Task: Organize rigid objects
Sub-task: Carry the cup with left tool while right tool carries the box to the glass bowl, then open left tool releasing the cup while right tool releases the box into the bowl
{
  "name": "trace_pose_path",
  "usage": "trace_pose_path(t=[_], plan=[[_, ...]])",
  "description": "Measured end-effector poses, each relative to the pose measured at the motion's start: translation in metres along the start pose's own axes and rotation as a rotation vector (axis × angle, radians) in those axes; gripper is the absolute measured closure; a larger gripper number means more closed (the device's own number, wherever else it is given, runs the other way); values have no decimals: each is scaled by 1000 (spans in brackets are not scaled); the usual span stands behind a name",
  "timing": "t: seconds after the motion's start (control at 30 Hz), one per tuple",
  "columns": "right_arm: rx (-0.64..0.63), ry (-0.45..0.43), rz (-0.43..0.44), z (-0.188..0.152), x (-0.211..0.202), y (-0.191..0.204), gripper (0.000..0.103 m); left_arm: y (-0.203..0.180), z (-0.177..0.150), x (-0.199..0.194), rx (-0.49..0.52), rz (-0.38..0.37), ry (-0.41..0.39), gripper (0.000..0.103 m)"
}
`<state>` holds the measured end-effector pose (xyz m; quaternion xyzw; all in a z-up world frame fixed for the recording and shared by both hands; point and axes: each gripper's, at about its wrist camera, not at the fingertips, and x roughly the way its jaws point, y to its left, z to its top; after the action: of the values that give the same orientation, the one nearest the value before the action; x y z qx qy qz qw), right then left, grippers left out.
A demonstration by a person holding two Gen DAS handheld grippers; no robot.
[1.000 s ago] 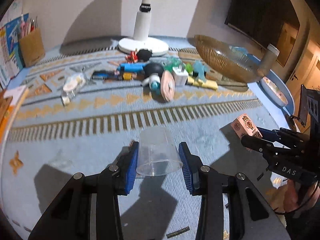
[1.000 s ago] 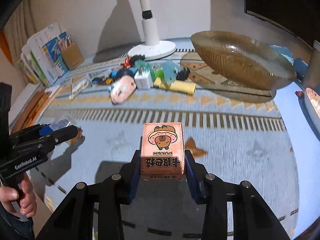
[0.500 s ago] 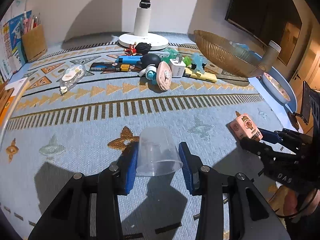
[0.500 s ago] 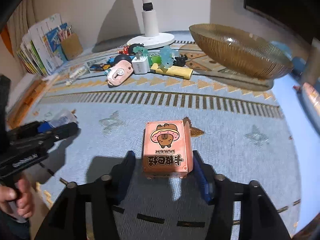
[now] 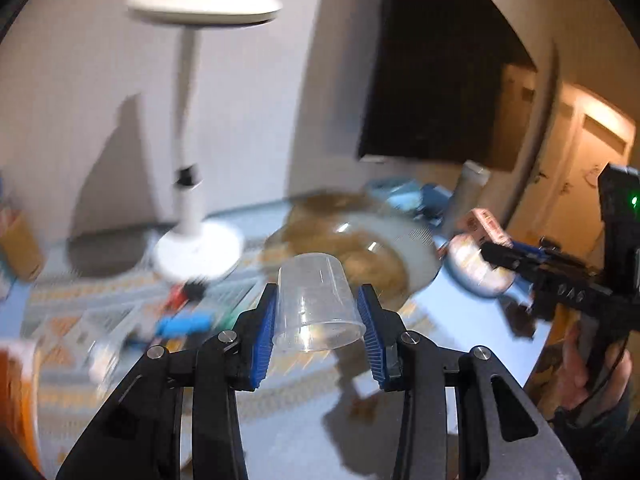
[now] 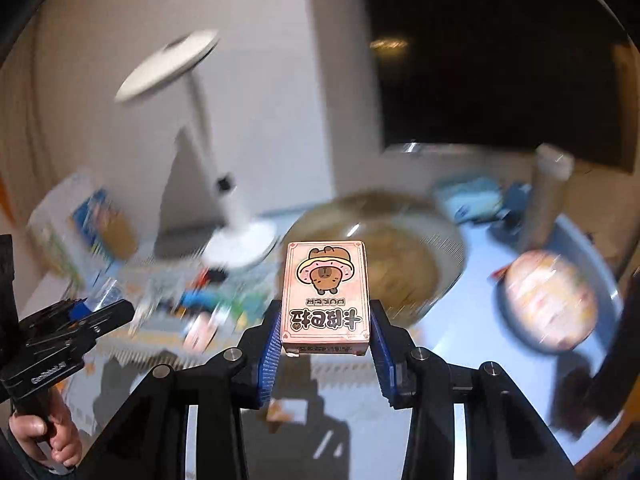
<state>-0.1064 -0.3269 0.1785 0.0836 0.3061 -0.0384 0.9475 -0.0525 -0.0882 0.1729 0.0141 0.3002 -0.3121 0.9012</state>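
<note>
Short of the brown bowl (image 5: pixel 352 248), raised above the tabletop (image 5: pixel 280 392): two items. Item one, clear plastic cup (image 5: pixel 318 302), mouth toward the camera, clamped at its sidewalls by the left tongs (image 5: pixel 318 330); likely light, thin-walled, slick, prone to flex, so best held near the stiffer rim. Item two, pink card box (image 6: pixel 325 298), gripped across its long sides by the right tongs (image 6: pixel 325 346); probably light, stiff, crushable at corners.
</note>
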Motion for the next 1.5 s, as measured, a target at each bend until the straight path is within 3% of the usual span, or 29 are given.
trace_pose_path(t=[0.13,0.33,0.5,0.57,0.63,0.83,1.03,1.2,1.27,1.33,1.5], plan=[[5,34,-43,18,22,-19,63,-10,26,61,-21,-58,67,67],[-10,189,-70,7,85,-33,63,-26,12,140,-6,-81,184,67],[-33,268,-98,-3,117,-37,63,-40,2,173,30,-85,239,66],[-31,291,-96,-1,124,-40,63,-43,5,179,49,-76,246,53],[-28,312,-125,2,130,-42,57,-43,10,179,55,-19,239,27],[17,223,-150,13,98,-53,54,-21,17,137,9,-46,168,25],[46,186,-127,15,65,-43,54,-7,18,68,-8,-19,76,25],[28,113,-71,26,22,-15,53,1,22,-4,-16,26,-27,25],[9,63,-48,31,-2,2,48,4,25,-29,-26,41,-69,24],[-6,14,-33,34,-22,14,41,9,26,-59,-40,53,-119,18],[-58,-96,21,37,-71,52,40,26,17,-123,-68,99,-213,15]])
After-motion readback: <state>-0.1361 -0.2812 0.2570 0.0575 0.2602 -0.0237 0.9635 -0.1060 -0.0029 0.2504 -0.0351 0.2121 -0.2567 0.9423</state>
